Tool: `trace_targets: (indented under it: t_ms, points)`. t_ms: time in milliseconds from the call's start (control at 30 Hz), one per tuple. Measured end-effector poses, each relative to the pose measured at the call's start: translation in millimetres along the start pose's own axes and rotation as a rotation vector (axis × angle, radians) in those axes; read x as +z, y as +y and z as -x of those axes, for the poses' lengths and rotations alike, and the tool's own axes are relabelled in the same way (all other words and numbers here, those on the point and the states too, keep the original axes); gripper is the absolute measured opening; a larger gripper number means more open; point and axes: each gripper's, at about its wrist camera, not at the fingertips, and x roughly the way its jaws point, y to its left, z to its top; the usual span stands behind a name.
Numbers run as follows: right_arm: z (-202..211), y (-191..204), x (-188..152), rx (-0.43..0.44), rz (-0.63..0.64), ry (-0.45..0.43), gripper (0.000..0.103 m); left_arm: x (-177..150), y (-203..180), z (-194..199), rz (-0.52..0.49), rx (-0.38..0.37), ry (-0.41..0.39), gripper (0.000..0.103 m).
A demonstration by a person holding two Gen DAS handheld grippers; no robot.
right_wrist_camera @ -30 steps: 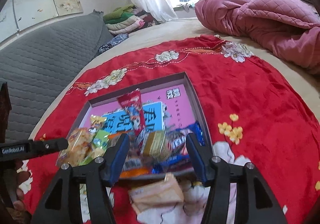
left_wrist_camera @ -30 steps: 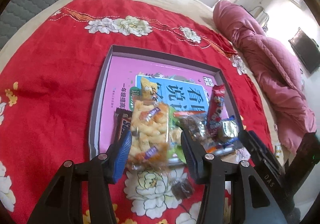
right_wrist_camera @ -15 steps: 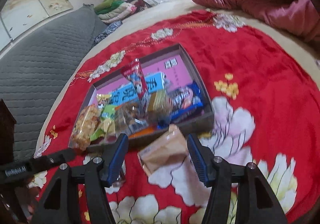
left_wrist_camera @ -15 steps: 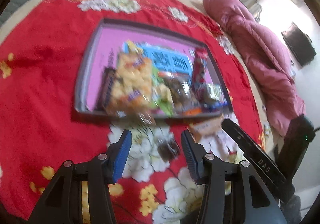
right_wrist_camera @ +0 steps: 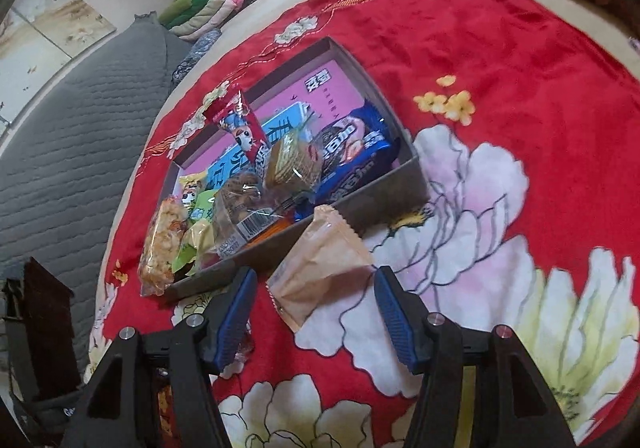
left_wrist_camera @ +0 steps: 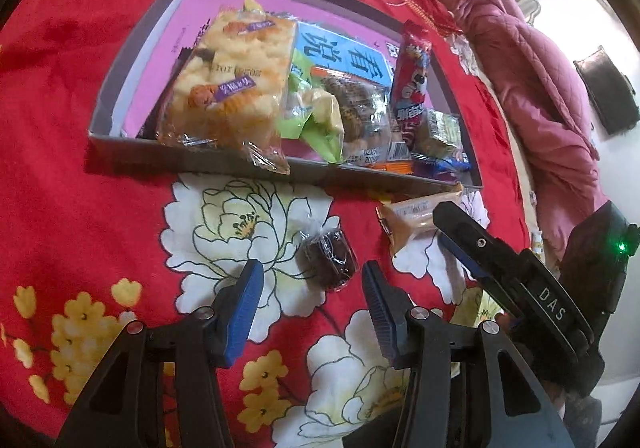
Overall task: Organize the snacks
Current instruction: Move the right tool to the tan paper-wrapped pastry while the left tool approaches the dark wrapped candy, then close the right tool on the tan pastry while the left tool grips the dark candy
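because two snacks lie outside the box [left_wrist_camera: 224, 155], each gripper straddles one with fingers spread, touching nothing: left gripper [left_wrist_camera: 310, 302] the dark sweet [left_wrist_camera: 330, 254], right gripper [right_wrist_camera: 314, 302] the tan packet [right_wrist_camera: 320, 268].

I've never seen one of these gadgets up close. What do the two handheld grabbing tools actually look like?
Both look alike. The left tool has two black angular plastic arms with silver screws, each ending in a blue ribbed pad. The right tool is built the same way. In the left camera's view, the right tool's finger carries white letters reading DAS, and a green light glows on its black body.
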Motion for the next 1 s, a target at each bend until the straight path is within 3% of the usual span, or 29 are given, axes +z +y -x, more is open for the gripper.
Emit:
trace_targets:
  t_ms: [233,367,600,633,667,700,1000]
  points:
    - [-17,4,3,0.038,0.008,0.015,0.059,1,-2,-12,0.012,0.013,0.009,0.053]
    - [-25,1,6,0.055,-0.001,0.027,0.041,1,-4,-17,0.011,0.028,0.006,0.053]
    - [-27,-1,8,0.082,-0.007,0.034,0.034,2,-18,-26,-0.008,0.070,-0.011,0.052]
    - [-25,-1,7,0.083,-0.001,0.031,0.033,2,-20,-27,-0.009,0.077,-0.013,0.050]
    - [-23,-1,7,0.083,0.004,0.028,0.032,1,-22,-28,-0.008,0.081,-0.017,0.038]
    - [-22,0,6,0.085,0.006,0.025,0.031,2,-24,-29,-0.008,0.080,-0.019,0.033]
    - [3,8,3,0.083,0.062,-0.039,0.029,1,-31,-13,-0.037,0.034,-0.045,0.033]
